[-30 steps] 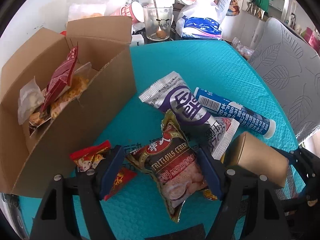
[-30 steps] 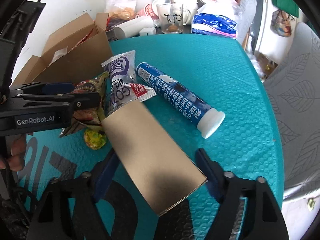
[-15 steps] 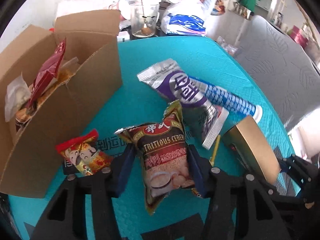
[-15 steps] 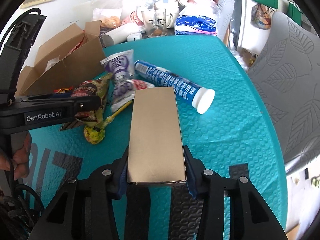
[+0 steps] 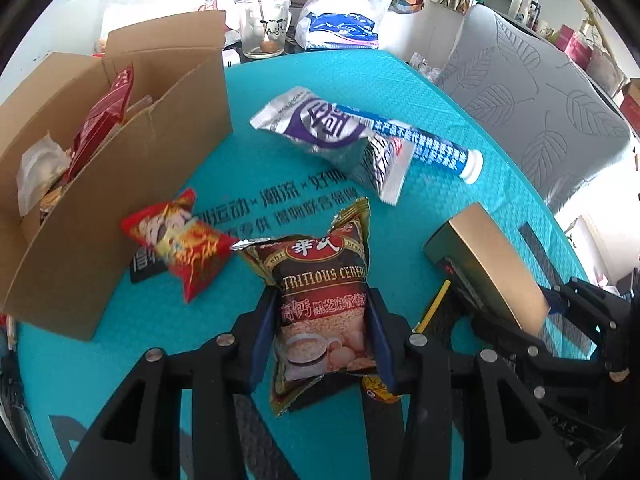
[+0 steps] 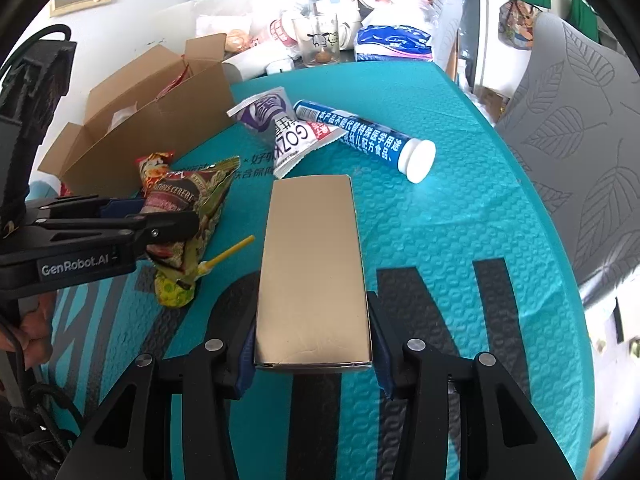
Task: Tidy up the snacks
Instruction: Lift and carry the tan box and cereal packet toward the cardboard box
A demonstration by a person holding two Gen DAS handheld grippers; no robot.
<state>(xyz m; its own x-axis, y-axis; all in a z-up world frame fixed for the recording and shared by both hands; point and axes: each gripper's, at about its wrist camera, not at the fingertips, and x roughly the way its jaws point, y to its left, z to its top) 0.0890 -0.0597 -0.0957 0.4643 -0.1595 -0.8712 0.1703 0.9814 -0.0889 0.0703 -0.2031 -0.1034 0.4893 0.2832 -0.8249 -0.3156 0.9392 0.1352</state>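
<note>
My left gripper (image 5: 322, 334) is shut on a brown cereal packet (image 5: 322, 292) and holds it above the teal mat (image 5: 320, 80). My right gripper (image 6: 312, 348) is shut on a gold box (image 6: 312, 264), also seen in the left wrist view (image 5: 486, 264). An open cardboard box (image 5: 132, 152) with snacks inside stands at the left. A red snack packet (image 5: 176, 240), a silver-purple packet (image 5: 332, 136) and a blue tube (image 5: 424, 146) lie on the mat. A yellow lollipop (image 6: 176, 288) lies under the left gripper.
A glass cup (image 5: 266, 28), a plastic bag (image 5: 340, 28) and other clutter stand beyond the mat's far edge. A grey leaf-patterned chair (image 5: 540, 112) stands at the right.
Both grippers closed on their items, the left on the cereal packet, the right on the gold box. Both have lifted and drawn back, so the red packet and lollipop now lie uncovered.
</note>
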